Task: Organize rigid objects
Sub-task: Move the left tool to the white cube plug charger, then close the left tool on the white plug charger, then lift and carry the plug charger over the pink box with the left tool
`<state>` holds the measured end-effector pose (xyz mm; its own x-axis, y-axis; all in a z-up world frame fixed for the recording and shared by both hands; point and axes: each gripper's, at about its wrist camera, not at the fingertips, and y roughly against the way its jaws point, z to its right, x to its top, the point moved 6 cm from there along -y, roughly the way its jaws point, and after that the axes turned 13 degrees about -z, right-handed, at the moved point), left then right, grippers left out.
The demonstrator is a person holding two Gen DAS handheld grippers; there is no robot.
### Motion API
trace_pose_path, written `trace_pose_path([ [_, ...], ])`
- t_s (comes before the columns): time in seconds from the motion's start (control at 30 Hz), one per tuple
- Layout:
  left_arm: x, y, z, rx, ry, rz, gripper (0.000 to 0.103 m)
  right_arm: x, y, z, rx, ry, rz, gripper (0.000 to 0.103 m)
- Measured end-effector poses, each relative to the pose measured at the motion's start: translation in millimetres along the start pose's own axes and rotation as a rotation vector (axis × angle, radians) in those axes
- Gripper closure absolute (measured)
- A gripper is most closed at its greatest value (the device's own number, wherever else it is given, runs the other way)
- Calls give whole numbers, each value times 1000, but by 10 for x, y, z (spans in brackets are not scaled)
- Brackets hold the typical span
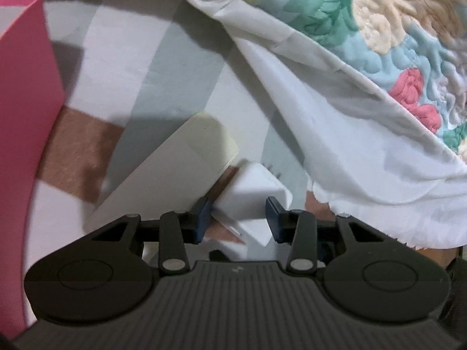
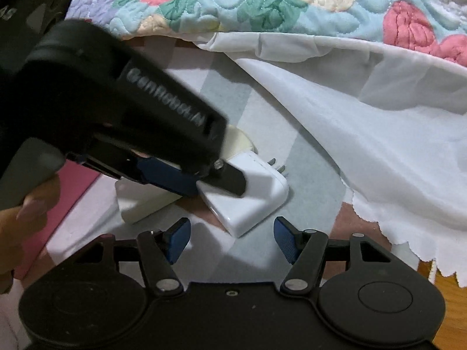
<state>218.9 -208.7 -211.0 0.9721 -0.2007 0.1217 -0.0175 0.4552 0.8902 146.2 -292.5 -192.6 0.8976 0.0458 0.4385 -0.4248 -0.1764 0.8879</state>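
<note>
1. Floral quilt (image 2: 262,5): fills the 12 to 2 o'clock sector of both wrist views, pushed back, probably to bare a working patch.
2. White cloth (image 2: 379,116): scallop-edged, lying from under the quilt toward 4 o'clock, near the task's things without covering them.
3. Checked sheet (image 1: 181,67): the surface that bears everything else.
4. Pink box (image 1: 23,87): open, upright wall at 9 o'clock in the left view. Judged the likely container for sorted items, hence kept close.
5. Left gripper (image 1: 238,213): angled down, one pad at each side of the charger, jaws at a middling gap. Whether the pads press cannot be told. A hand (image 2: 17,213) holds its grip at 8 o'clock in the right view.
6. Right gripper (image 2: 232,224): jaws wide, nothing between them, just short of the charger. Judged to be standing by.
7. Cream flat case (image 1: 175,169): lies at 10 o'clock of the charger, touching or nearly so.
8. White charger (image 2: 251,204): the task's thing in hand, flat on the sheet at centre, between the left jaws.
9. Prongs (image 2: 277,166): point toward 1 o'clock, away from both grippers, leaving the smooth sides free for grasping.
</note>
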Motion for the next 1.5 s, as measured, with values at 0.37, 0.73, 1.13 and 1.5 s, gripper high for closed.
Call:
trace_pose_path([
  [0.37, -422, -86, 118, -140, 55, -250, 63, -309, 197, -106, -84, 122, -25, 34],
  [0.73, -253, -126, 182, -19, 15, -217, 64, -451, 317, -44, -111, 96, 17, 29],
  [1.13, -579, -172, 162, -102, 84, -161, 61, -429, 319, 84, -25, -167, 22, 42],
  [1.5, -1031, 117, 405, -8, -49, -162, 62, -755, 630, -28, 42, -248, -11, 42],
])
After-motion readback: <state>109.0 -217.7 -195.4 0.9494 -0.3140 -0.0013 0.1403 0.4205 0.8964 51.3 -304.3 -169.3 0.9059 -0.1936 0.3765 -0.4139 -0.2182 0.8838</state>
